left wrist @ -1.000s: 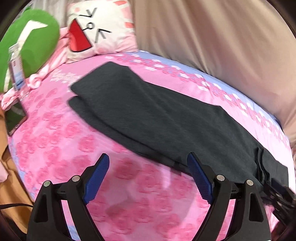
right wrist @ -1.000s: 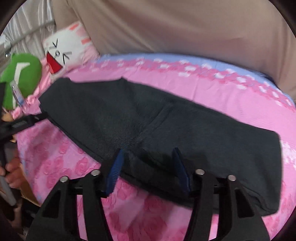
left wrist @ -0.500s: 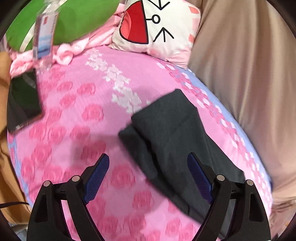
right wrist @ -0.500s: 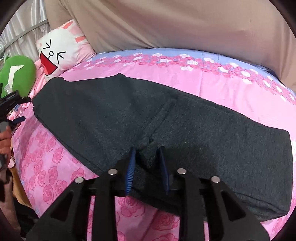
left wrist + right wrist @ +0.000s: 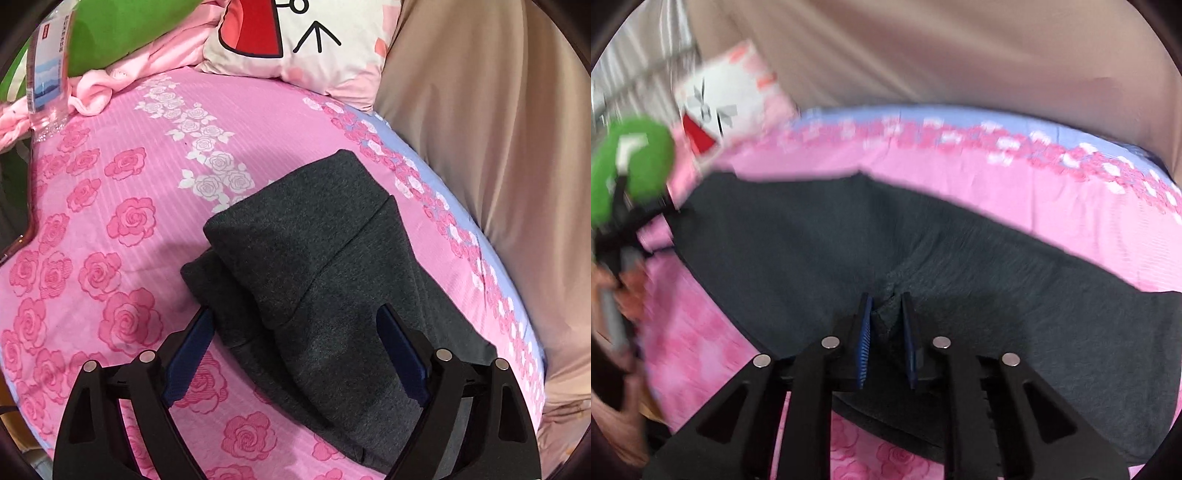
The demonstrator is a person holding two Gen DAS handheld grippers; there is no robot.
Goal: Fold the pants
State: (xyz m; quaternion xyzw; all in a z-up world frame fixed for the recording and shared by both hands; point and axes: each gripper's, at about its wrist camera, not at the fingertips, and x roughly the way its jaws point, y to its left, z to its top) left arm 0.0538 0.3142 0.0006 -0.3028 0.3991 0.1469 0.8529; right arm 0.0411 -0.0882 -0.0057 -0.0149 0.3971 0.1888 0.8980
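Observation:
Dark grey pants [image 5: 317, 266] lie folded lengthwise on a pink rose-print bed sheet [image 5: 122, 221]. In the left wrist view my left gripper [image 5: 295, 350] is open, its blue-padded fingers either side of the leg-cuff end of the pants, one cuff layer offset over the other. In the right wrist view, which is blurred, the pants [image 5: 820, 251] stretch across the bed and my right gripper [image 5: 886, 325] is shut on a pinched ridge of the near edge around mid-length. The left gripper [image 5: 628, 229] shows at the far left end of the pants.
A white cartoon-face pillow [image 5: 306, 33], a green cushion [image 5: 122, 29] and a plastic water bottle [image 5: 48, 74] sit at the head of the bed. A beige curtain [image 5: 498, 147] hangs along the far side. A phone edge [image 5: 14, 243] shows at the left.
My left gripper has swung to the cuff end and come down around it, still open. My right gripper has closed from wide open onto the near edge of the pants.

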